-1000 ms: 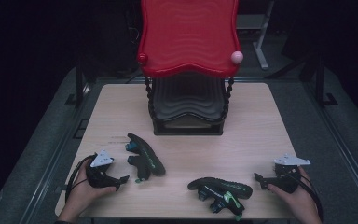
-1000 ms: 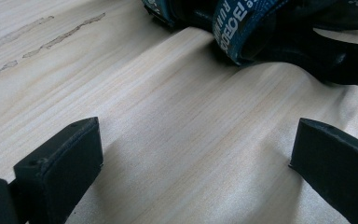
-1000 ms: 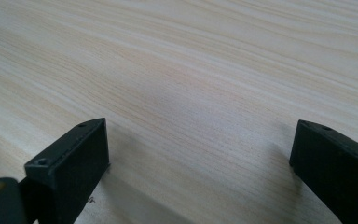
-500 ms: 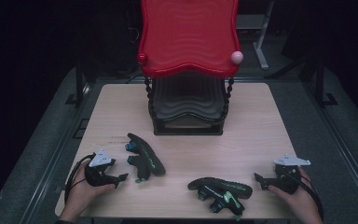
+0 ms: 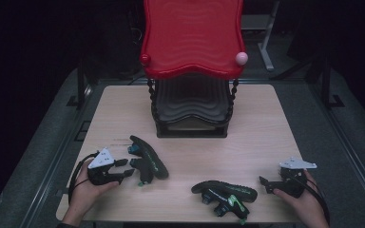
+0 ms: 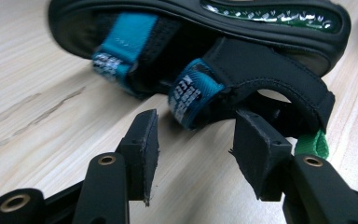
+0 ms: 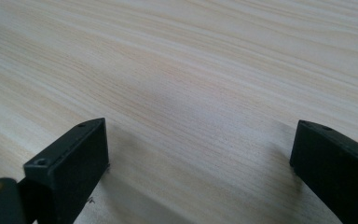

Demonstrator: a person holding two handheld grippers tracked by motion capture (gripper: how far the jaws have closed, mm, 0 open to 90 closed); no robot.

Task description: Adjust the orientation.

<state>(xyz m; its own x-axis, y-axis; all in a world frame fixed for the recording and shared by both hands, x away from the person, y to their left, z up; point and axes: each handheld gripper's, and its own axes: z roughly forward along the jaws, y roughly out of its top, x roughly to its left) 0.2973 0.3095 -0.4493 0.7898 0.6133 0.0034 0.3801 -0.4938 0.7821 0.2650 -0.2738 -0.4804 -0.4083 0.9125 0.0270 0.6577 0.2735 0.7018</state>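
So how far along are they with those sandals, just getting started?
Nothing looks done: both sandals lie on the table. In hand: the left hand-held gripper has been closing its jaws at the blue-strapped sandal, a strap nearing the gap, not pinched yet. Left: gripping and moving it, then the green-strapped sandal; the right hand-held gripper rests open.

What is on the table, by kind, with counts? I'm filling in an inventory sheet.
Sandals: 2, one by the left tongs, one near the front edge
Tiered racks: 1, red top tray, black trays under it
Hand-held tongs: 2, left, right
Total: 5
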